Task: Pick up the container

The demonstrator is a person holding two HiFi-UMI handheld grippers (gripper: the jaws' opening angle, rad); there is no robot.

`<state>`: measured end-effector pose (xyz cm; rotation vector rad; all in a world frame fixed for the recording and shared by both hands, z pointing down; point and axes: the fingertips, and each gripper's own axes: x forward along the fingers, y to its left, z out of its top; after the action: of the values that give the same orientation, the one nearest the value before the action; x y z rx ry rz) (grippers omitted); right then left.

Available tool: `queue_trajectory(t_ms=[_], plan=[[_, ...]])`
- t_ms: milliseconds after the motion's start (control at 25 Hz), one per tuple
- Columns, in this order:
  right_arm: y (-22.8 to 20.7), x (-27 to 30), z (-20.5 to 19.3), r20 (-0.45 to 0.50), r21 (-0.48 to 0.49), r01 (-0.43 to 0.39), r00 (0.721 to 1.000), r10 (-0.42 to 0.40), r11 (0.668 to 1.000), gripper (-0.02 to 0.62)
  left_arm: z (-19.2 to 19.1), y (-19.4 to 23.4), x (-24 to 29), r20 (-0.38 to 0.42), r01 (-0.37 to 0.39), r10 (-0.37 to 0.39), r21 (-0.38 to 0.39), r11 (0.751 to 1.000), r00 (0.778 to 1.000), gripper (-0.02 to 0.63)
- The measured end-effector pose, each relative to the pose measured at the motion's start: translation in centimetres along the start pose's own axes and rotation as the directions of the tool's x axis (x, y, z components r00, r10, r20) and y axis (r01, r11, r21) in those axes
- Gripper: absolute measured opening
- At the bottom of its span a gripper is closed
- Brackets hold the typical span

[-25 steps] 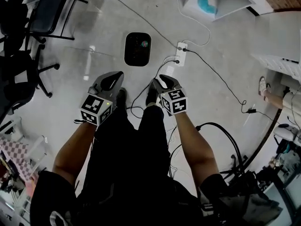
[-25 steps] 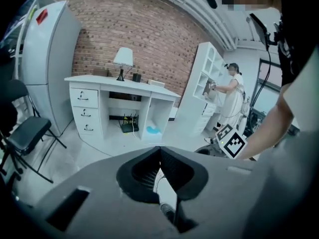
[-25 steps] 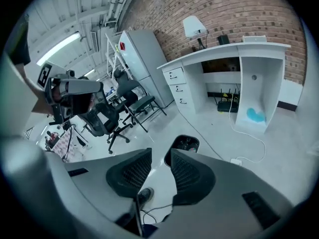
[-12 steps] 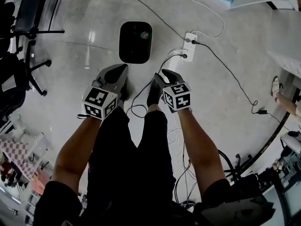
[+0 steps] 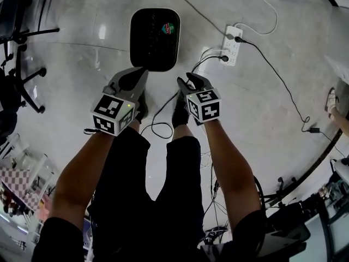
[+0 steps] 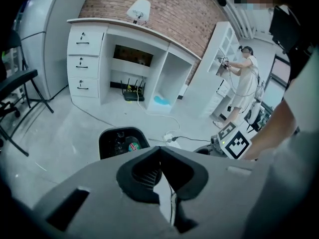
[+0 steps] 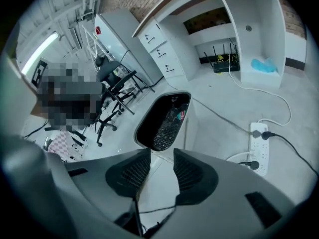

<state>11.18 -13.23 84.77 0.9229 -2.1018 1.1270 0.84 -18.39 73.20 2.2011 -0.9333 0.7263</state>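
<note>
**Gripper state.** The left gripper (image 5: 140, 73) has its jaws pressed together and is empty. The right gripper (image 5: 188, 79) has its jaws spread; they have just been opening, and only bare floor shows between them.

**Target location.** The container (image 5: 155, 39) is a black, open-topped bin with rounded corners standing on the floor. It lies ahead of and below both grippers, roughly between their two lines of approach. Neither gripper touches it. A small red-and-green item (image 5: 168, 28) lies inside.

**Likely faults.**
- With the left jaws together, that gripper would probably butt the near rim instead of straddling it. On this glossy floor (image 5: 82, 31) the bin could then slide away.
- A grip on one wall only, by the right gripper, is likely to tilt the bin and shift its contents.
- A shallow bite on the rim may slip off as the bin is raised.

**Surroundings and obstructions.**
- A black cable (image 5: 158, 125) loops on the floor behind the jaw tips, near the person's shoes (image 5: 180, 111); it could be snagged.
- A white power strip (image 5: 232, 38) with plugs lies to the outer side of the right gripper, clear of the bin.
- An office chair (image 5: 22, 64) stands well outside the left gripper.
- Nothing lies between the jaw tips and the near rim.
</note>
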Motion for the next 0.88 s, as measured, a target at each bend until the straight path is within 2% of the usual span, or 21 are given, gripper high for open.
queue_trajectory(t_ms=[120,440,680,880], plan=[[-1.5,3.2,-1.1,-0.018,0.012,0.007,1.0,-0.006,1.0,0.114,-1.3,1.0,1.3,0.002,0.002,-0.002,-0.014,1.0,1.0,0.011],[-5.3,10.3,-3.9,-0.084,-0.035,0.034,0.996,-0.037,0.999,0.118,-3.6,4.7,4.3,-0.012,-0.008,0.008,-0.012,1.0,1.0,0.011],[-7.0,13.3,-5.5,-0.124,-0.114,-0.008,0.992,-0.007,0.993,0.118,-4.6,5.6,5.9,-0.003,0.015,-0.015,-0.006,1.0,1.0,0.011],[-6.9,15.3,-6.5,-0.15,-0.145,-0.1,0.986,0.078,0.984,0.118,-6.1,6.5,7.0,-0.013,0.022,-0.022,-0.003,1.0,1.0,0.011]])
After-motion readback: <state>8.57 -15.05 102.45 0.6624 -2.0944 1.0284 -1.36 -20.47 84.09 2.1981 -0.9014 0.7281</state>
